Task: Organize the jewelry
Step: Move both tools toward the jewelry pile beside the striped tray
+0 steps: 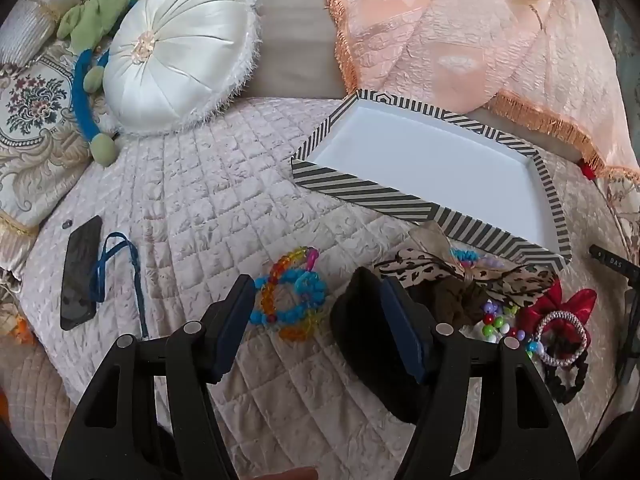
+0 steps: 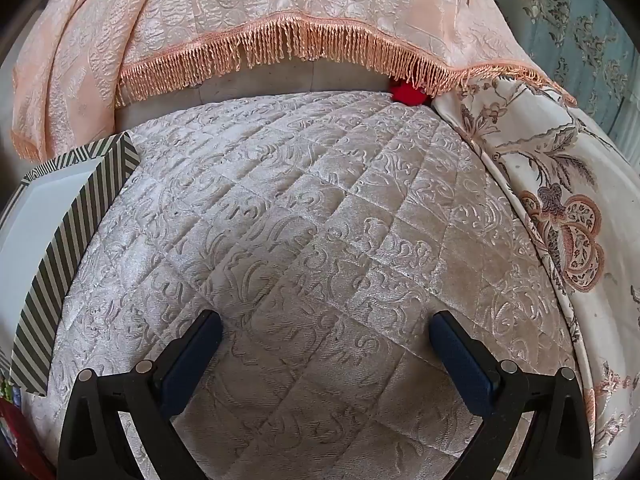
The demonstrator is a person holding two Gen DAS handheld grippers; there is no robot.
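While a black phone (image 1: 81, 273) w/ blue strap lies far left on the quilted bed (image 1: 208, 184), left tongs (image 1: 314, 300) gape wide, empty, over the beaded bracelets (image 1: 290, 298). Right of them sits a heap of scrunchies & beads (image 1: 516, 312), touching the striped tray (image 1: 420, 206), white inside. Right tongs (image 2: 326, 330) also spread wide, holding nothing, above bare quilt, tray's corner at left.
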